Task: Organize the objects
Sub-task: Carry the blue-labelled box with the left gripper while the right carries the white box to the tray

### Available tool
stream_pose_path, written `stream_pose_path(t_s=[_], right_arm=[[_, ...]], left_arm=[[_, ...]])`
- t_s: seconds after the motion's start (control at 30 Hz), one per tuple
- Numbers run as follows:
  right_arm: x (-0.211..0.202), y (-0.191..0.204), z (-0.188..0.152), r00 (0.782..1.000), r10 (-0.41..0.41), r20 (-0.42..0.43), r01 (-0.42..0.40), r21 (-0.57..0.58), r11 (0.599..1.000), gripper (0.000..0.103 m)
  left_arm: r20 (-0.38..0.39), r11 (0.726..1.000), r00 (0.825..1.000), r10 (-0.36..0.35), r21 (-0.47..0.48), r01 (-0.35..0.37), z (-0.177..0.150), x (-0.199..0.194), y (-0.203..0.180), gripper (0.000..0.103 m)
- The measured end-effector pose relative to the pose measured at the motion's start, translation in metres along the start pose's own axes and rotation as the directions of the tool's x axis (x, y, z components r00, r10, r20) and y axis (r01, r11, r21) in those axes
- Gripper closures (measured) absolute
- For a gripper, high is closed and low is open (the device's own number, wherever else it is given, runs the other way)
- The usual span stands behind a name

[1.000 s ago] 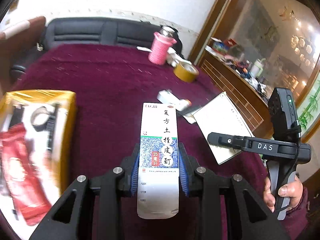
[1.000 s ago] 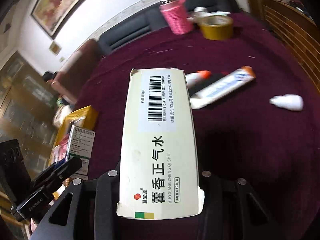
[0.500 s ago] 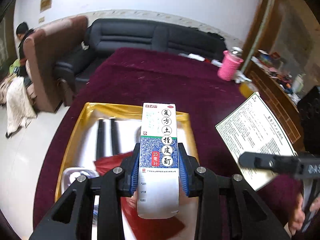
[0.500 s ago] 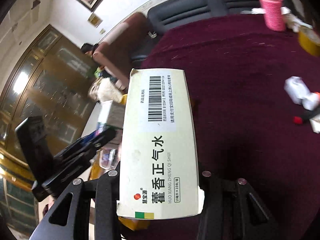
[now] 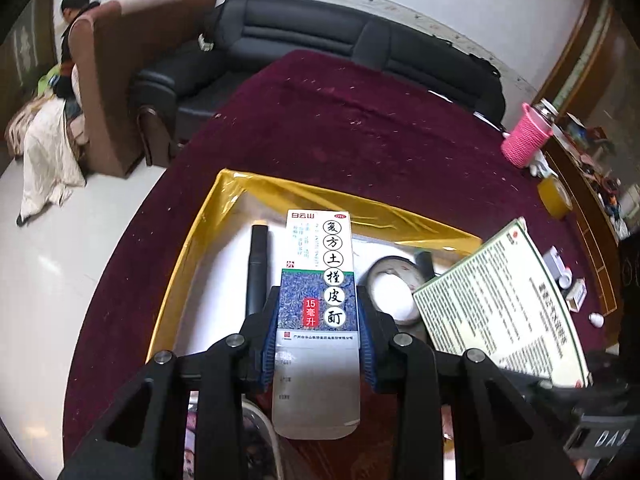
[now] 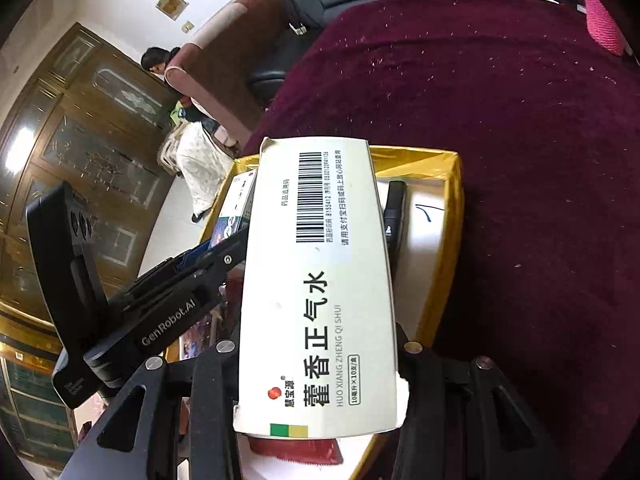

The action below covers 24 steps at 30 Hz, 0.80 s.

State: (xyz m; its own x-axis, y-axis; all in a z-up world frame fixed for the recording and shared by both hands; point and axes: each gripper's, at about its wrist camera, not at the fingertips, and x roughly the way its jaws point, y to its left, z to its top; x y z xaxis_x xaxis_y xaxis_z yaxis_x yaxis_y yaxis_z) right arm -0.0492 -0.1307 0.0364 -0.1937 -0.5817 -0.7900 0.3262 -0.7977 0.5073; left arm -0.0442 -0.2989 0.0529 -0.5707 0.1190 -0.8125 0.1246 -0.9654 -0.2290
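My left gripper (image 5: pixel 318 316) is shut on a slim white-and-blue medicine box (image 5: pixel 318 280) and holds it over the gold-rimmed open box (image 5: pixel 192 236). My right gripper (image 6: pixel 320 364) is shut on a large white medicine box with a barcode (image 6: pixel 320 280), held over the same gold box (image 6: pixel 454 208); it shows at the right of the left wrist view (image 5: pixel 504 300). Inside the gold box lie a black pen (image 5: pixel 258 264), a round white case (image 5: pixel 394 286) and a red packet (image 6: pixel 296 450). The left gripper body (image 6: pixel 160 308) shows in the right wrist view.
The maroon tablecloth (image 5: pixel 380 120) covers a round table. A pink knitted cup (image 5: pixel 526 140), a yellow tape roll (image 5: pixel 554 196) and small white items (image 5: pixel 568 280) lie at the right. A black sofa (image 5: pixel 320 40) and a brown armchair (image 5: pixel 120 80) stand behind.
Both grippers have swung left from the table's middle to above the gold box, each still holding its medicine box. The large white box now sits closer beside the slim one.
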Motion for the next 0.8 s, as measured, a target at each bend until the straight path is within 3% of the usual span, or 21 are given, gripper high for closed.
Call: stream_pose_path(t_s=[0.23,0.5,0.63,0.8], right_arm=[[0.014,0.007,0.008,0.998,-0.057,0.012,0.058,-0.021,0.998,0.057],[0.015,0.009,-0.017,0.997,-0.067,-0.022,0.066,-0.055,0.996,0.057],[0.013,0.010,-0.027,0.997,-0.066,-0.027,0.064,-0.075,0.995,0.057],[0.013,0.013,-0.030,0.995,-0.097,-0.011,0.095,-0.099,0.991,0.057]], left_arm=[[-0.017,1.000,1.000,-0.001,-0.010,0.001,0.002,0.011,0.002,0.070],[-0.031,0.998,0.998,-0.048,0.031,0.049,-0.022,0.001,-0.011,0.070],[-0.021,0.998,0.999,-0.035,0.050,0.036,-0.027,-0.003,-0.015,0.070],[-0.011,0.999,0.999,-0.035,0.001,0.035,-0.018,0.003,-0.008,0.069]])
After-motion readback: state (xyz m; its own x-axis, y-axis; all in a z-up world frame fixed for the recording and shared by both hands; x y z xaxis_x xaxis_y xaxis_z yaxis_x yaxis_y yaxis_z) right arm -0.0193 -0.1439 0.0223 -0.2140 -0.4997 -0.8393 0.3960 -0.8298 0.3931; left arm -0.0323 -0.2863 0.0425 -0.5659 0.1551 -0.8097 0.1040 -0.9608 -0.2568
